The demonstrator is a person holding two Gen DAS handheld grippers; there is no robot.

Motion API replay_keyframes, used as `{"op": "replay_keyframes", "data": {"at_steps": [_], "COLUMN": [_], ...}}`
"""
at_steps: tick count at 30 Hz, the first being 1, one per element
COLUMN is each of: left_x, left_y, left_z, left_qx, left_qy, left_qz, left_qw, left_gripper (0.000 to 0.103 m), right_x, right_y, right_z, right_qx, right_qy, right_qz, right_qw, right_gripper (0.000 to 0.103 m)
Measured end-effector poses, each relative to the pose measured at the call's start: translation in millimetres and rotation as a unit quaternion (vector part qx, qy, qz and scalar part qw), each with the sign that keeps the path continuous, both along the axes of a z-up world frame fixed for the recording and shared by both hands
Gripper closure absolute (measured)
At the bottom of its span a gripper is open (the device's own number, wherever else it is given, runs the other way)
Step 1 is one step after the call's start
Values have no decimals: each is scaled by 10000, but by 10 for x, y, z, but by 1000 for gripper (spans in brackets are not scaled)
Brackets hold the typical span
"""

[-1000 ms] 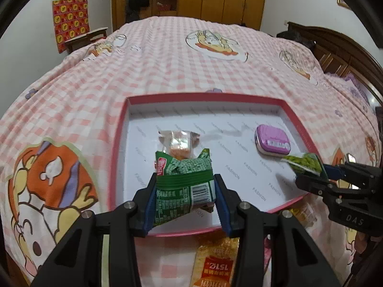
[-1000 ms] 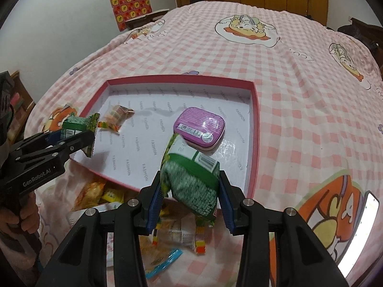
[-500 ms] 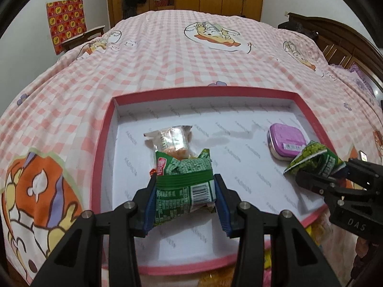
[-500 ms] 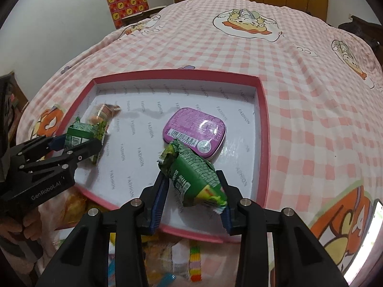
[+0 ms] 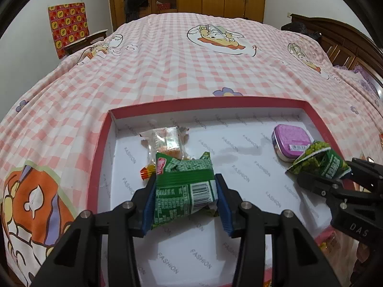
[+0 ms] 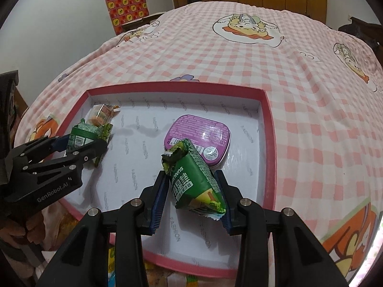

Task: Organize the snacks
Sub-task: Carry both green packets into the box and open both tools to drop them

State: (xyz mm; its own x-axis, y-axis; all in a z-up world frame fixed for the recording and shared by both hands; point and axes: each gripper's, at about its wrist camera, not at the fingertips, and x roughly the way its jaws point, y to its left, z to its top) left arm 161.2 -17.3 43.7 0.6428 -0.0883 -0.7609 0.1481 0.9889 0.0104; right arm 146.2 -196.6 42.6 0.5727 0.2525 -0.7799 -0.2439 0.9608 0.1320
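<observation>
My left gripper [image 5: 185, 191] is shut on a green snack packet [image 5: 184, 179] and holds it low over the left half of the red-rimmed white tray [image 5: 100, 167]. My right gripper [image 6: 194, 191] is shut on a second green packet [image 6: 191, 179], tilted in its jaws, just in front of the purple tin [image 6: 198, 134]. In the tray lie the purple tin [image 5: 290, 141] and a clear-wrapped orange snack [image 5: 167, 141]. In the right wrist view the left gripper [image 6: 86, 143] and its packet [image 6: 81, 136] are beside the clear-wrapped snack [image 6: 100, 114]. The right gripper [image 5: 323, 169] shows at the right edge of the left wrist view.
The tray [image 6: 269, 143] rests on a bed with a pink checked cover [image 5: 167, 71]. Several loose snack packets [image 6: 112, 263] lie on the cover in front of the tray's near rim. A person's hand [image 6: 14, 229] holds the left gripper. Wooden wardrobes stand behind the bed.
Both grippers have moved forward from the near rim to over the tray floor, each still holding its green packet. The right packet has tilted in the jaws.
</observation>
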Motion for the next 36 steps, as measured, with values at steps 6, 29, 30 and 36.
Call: {"op": "replay_keyframes", "data": {"at_steps": [6,29,30,36], "left_x": [51,107,101,21], "left_y": [7,11,11,83], "left_z": [-14,-30,-26,51], "left_qx": [6,65,68,-242], "left_qy": [-39,-115,-108,55], "left_qz": [26,141,144,144], "left_qw": [10000,9998,9998,9996], "left_gripper": [55,35,35,35], "right_x": [26,115,116,55], "right_y": [-7,-2,-8,-22], "right_z": [-6,-28,-25,6], "right_qx": [5,-99,-73,-59], "right_qy": [-8,-224,-228,-309], "right_qz": [-1,-23,-31,-41], "right_qw": [10000,9997,9997,9995], "right_gripper": [63,63,62,45]}}
